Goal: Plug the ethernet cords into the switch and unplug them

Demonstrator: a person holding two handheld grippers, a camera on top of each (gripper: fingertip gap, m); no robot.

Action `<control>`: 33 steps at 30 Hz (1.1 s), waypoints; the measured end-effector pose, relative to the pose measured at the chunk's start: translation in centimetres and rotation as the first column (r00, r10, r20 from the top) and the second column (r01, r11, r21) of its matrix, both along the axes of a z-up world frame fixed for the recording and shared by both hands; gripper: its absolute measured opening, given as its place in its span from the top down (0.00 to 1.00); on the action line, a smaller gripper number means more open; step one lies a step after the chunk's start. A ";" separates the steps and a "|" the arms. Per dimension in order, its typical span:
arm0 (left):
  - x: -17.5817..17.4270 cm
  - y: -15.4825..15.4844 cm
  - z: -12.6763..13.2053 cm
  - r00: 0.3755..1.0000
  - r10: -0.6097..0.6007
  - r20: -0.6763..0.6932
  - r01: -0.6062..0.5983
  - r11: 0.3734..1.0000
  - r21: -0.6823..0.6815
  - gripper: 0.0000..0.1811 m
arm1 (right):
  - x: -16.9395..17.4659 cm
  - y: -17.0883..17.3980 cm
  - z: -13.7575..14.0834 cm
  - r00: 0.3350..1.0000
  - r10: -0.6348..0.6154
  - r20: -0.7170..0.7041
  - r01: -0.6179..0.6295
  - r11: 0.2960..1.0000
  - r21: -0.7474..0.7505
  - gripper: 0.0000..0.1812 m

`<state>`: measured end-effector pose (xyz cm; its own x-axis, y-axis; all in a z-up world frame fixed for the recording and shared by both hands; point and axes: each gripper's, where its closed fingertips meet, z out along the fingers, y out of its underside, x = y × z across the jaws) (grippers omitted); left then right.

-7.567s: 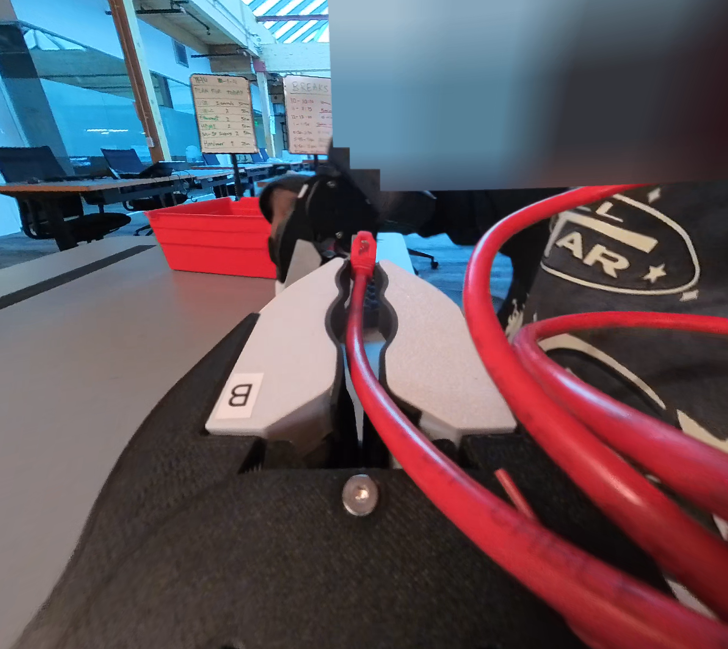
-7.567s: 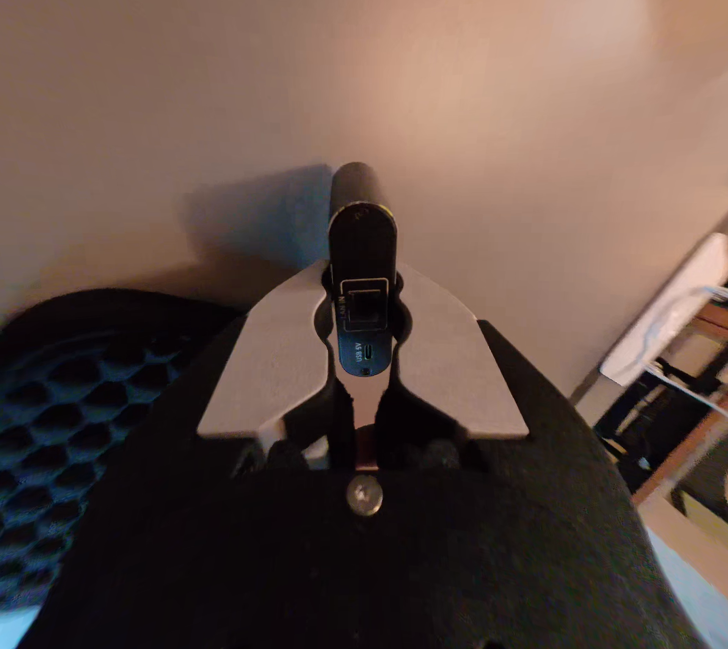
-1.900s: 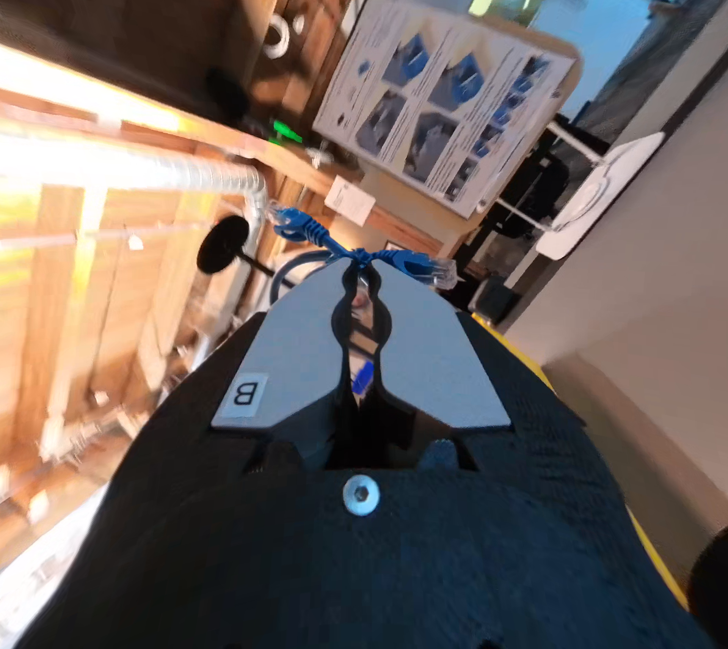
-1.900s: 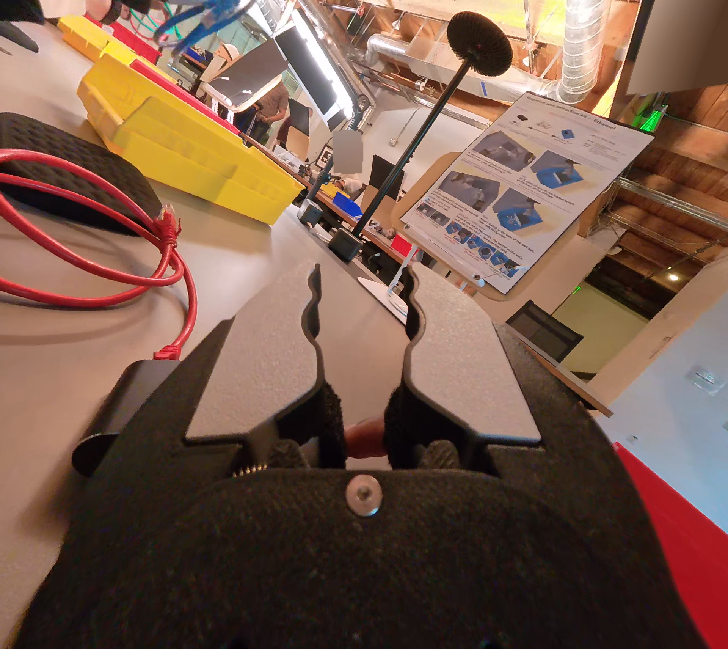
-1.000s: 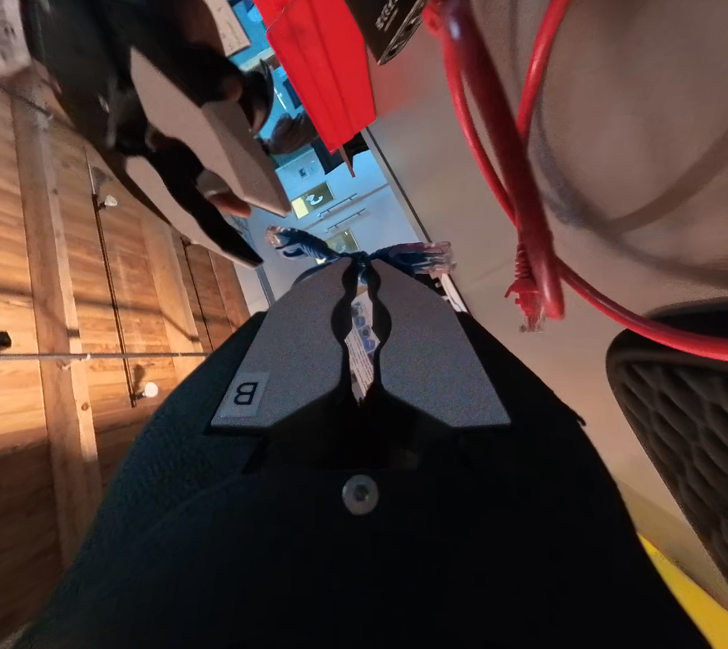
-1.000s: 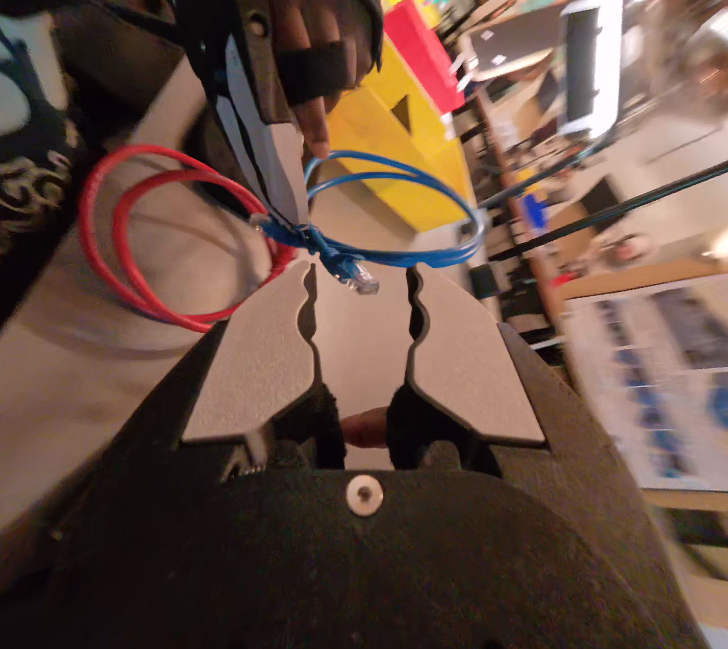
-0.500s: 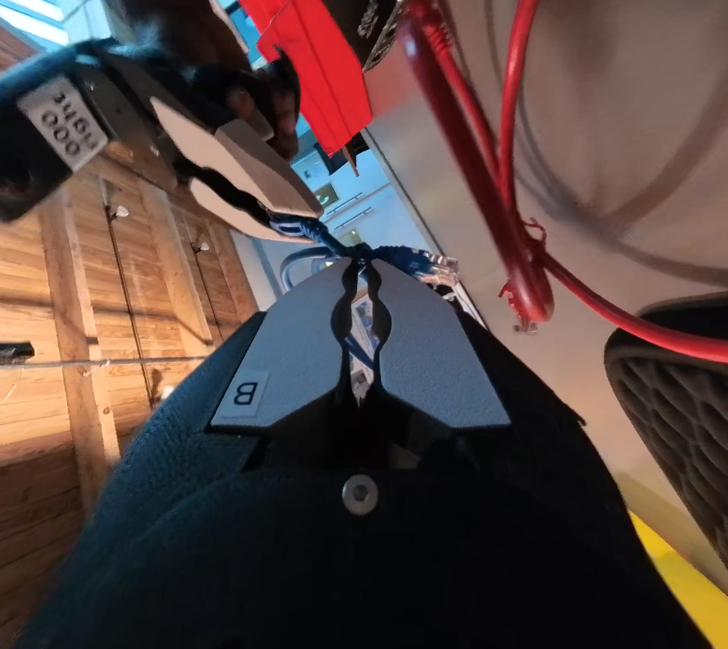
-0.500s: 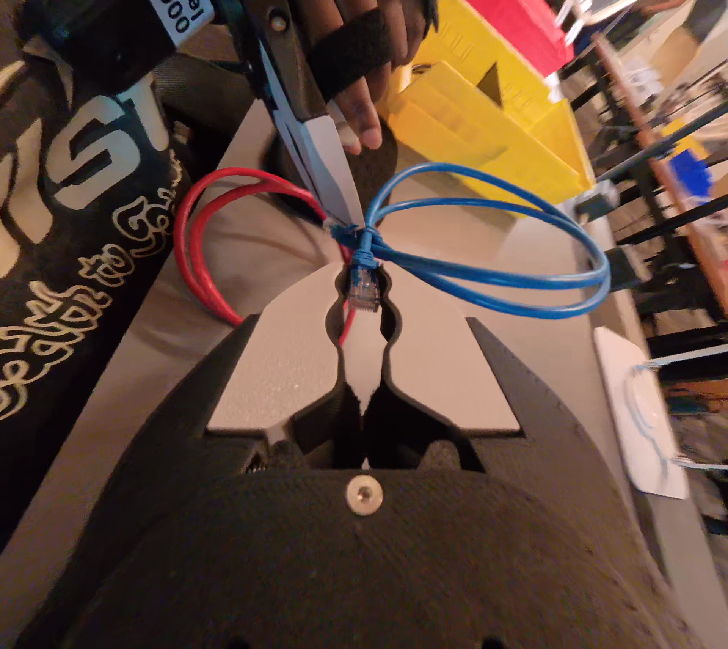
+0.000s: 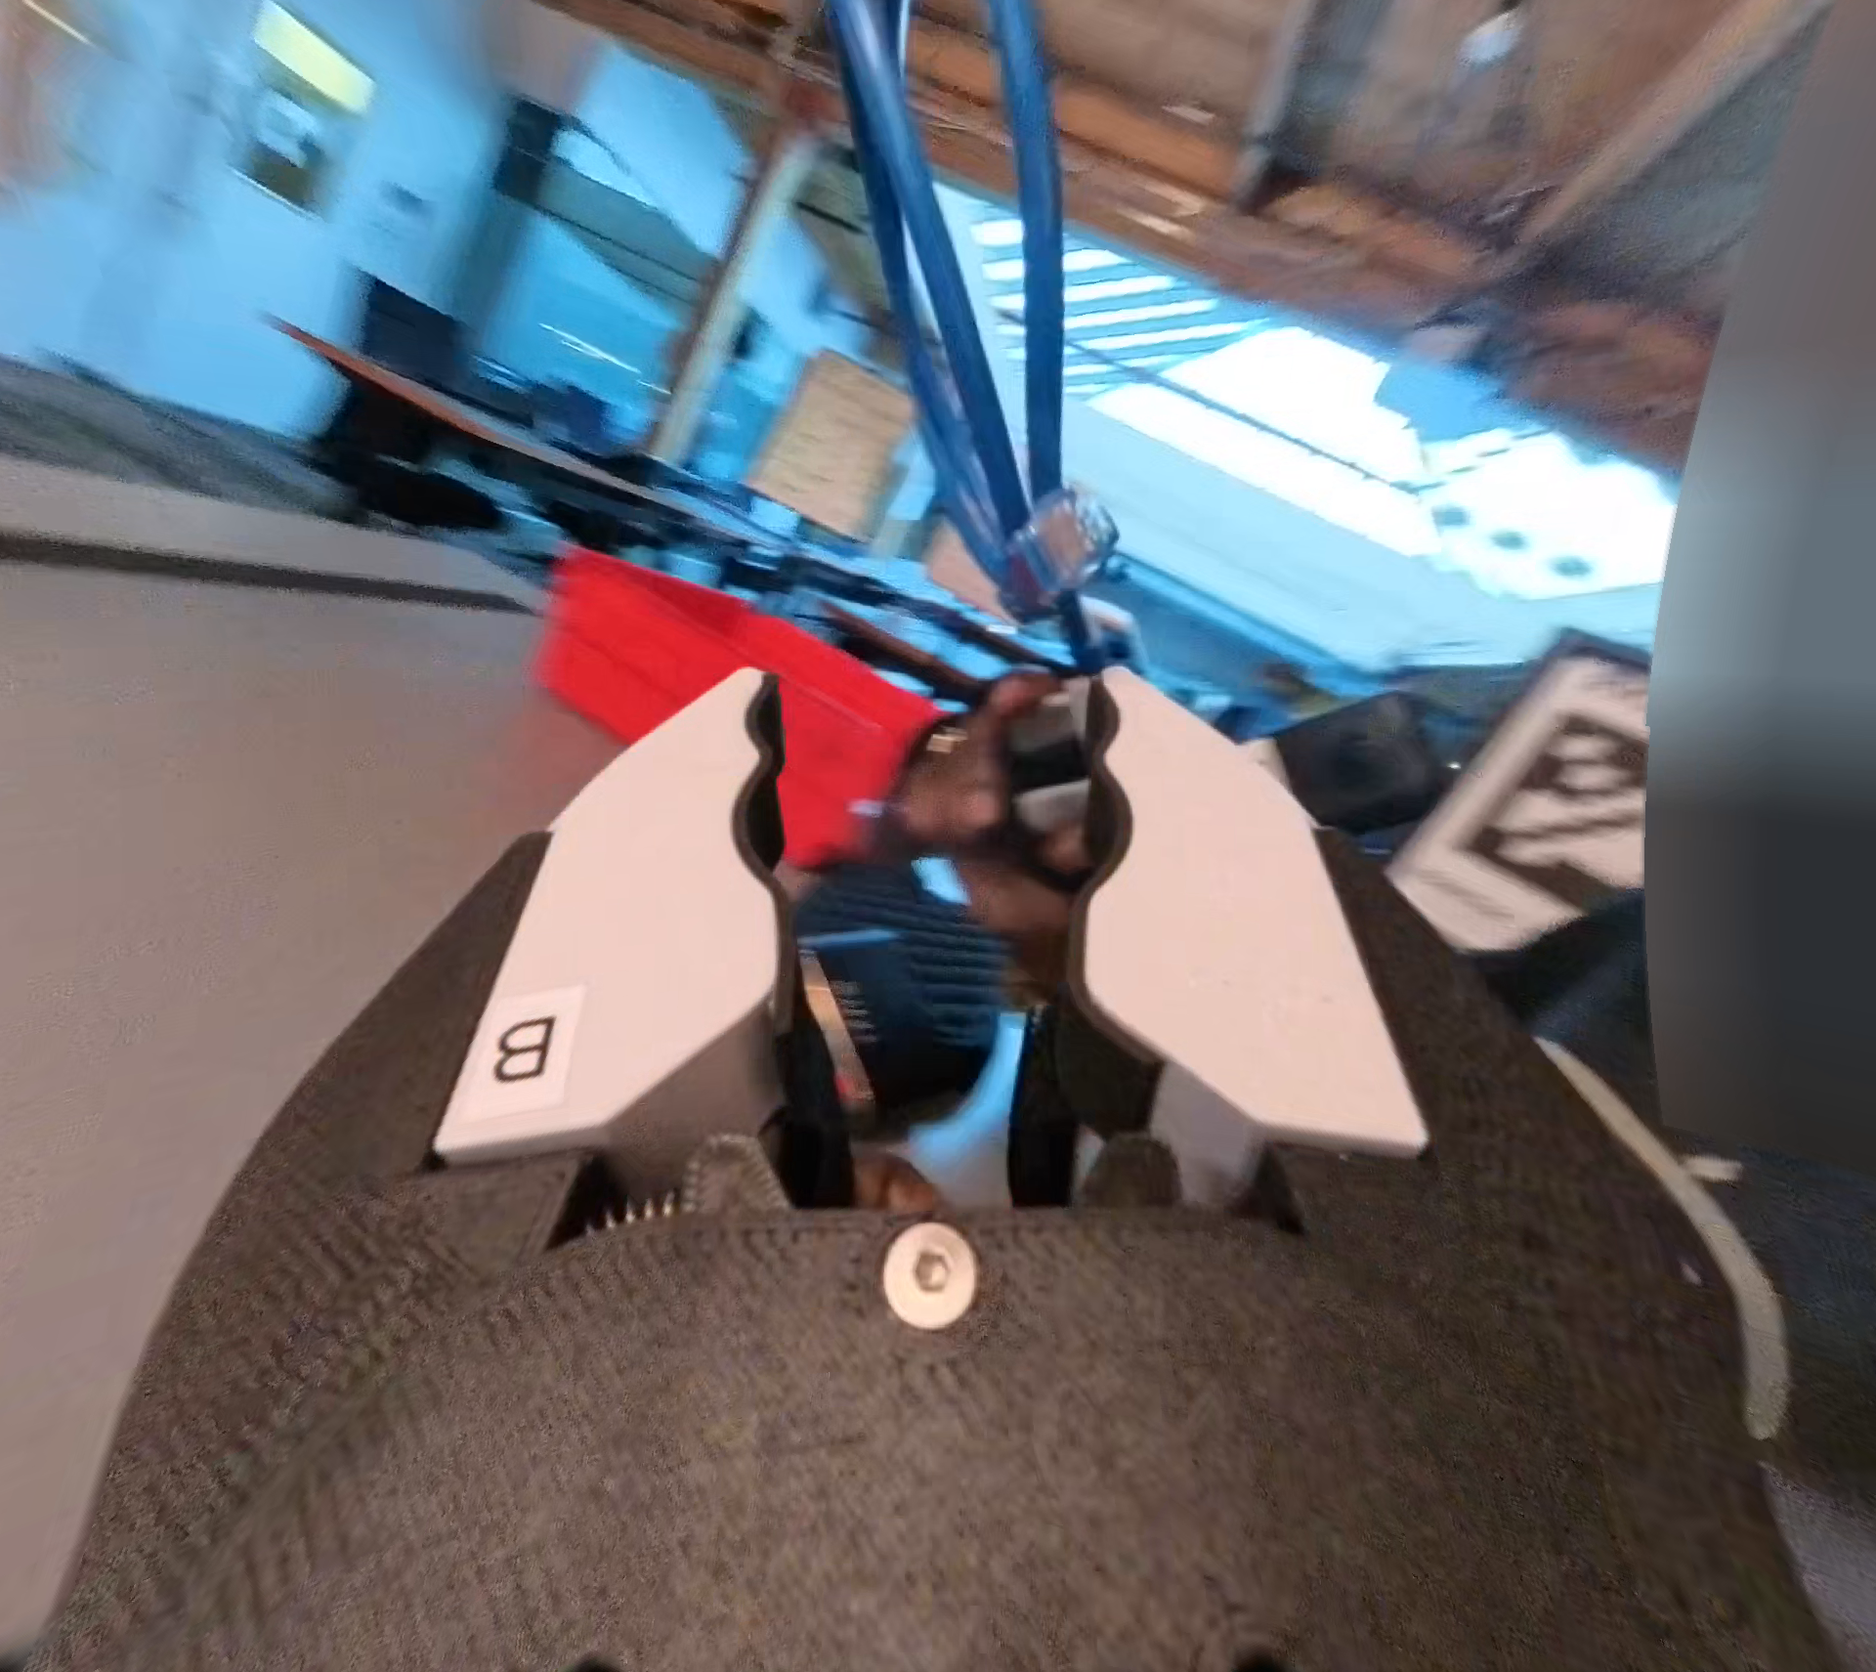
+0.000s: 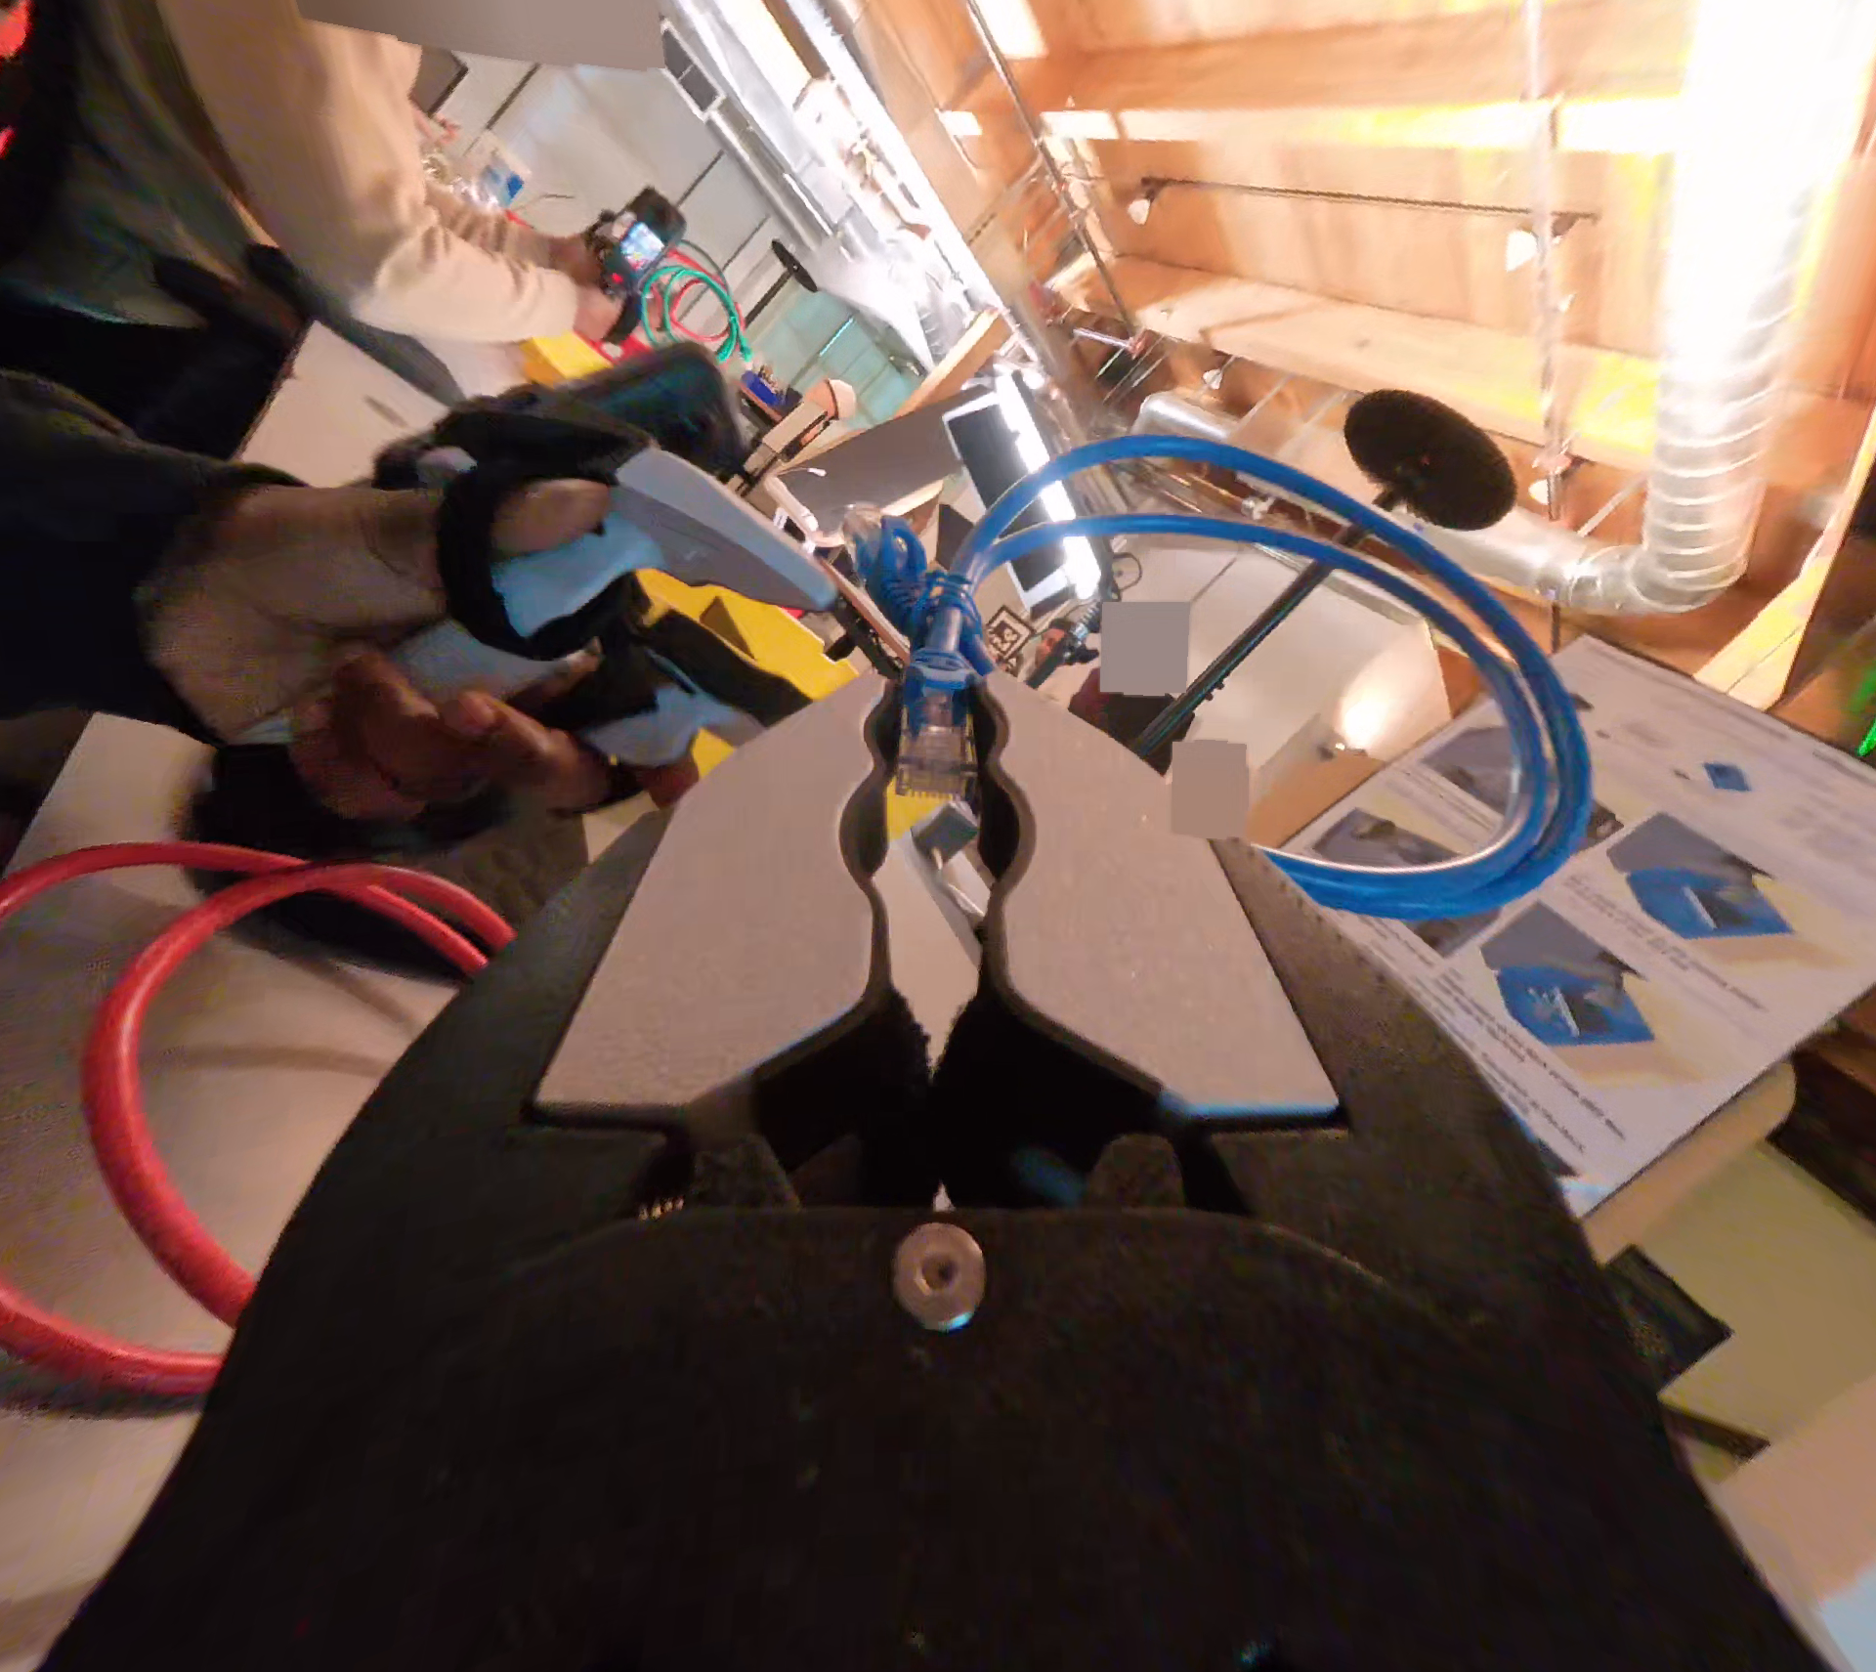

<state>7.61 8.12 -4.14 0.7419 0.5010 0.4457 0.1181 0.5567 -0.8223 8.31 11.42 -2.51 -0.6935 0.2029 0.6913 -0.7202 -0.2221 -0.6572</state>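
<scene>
My right gripper (image 10: 936,694) is shut on one clear plug (image 10: 934,750) of the blue ethernet cord, whose tied coil (image 10: 1472,608) loops out to the right. In the left wrist view the same blue cord (image 9: 944,202) hangs just beyond my left gripper (image 9: 926,689), its other plug (image 9: 1061,552) free. The left gripper is open and empty, and also shows in the right wrist view (image 10: 711,547), just left of the cord. A red ethernet cord (image 10: 122,1065) lies coiled on the table. I cannot make out the switch.
The grey table (image 9: 203,760) carries a red bin (image 9: 690,659) at the back and a yellow bin (image 10: 772,638). A tilted poster board (image 10: 1624,913) stands to the right. Another person (image 10: 406,202) works behind.
My left gripper has opened and let go of the blue cord, and its view has swung round. My right gripper stays shut on the cord's plug and now carries it alone.
</scene>
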 end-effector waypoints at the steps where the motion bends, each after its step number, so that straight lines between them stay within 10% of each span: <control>1: 0.3 1.5 -0.1 0.994 -0.104 0.024 0.102 0.994 0.048 0.69 | 0.5 -0.3 -0.4 1.000 0.002 -0.022 -0.001 1.000 0.014 0.94; 5: 0.5 2.3 1.4 0.981 -0.194 -0.010 0.190 0.948 0.254 0.87 | 1.4 -1.3 -2.1 0.990 -0.042 -0.135 0.054 0.995 0.083 0.93; 14: 0.0 -2.0 2.6 0.997 -0.058 -0.047 0.065 0.985 0.161 0.92 | 1.1 -0.8 -2.3 0.994 -0.071 -0.086 0.083 0.985 0.149 0.93; 27: -0.9 0.0 0.0 0.978 -0.204 0.051 0.174 0.920 0.352 0.71 | 0.2 -0.9 -1.9 0.968 -0.176 -0.181 0.192 0.979 0.074 0.94; 33: -0.6 -0.1 0.8 0.979 -0.202 -0.013 0.191 0.899 0.394 0.93 | 1.0 -1.6 -3.1 0.960 -0.158 -0.231 0.187 0.976 0.111 0.94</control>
<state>7.01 8.04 -3.38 0.7920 0.1274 0.5971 0.2777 0.7957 -0.5383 9.27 9.85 -5.62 -0.4842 0.2045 0.8507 -0.8696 -0.0047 -0.4938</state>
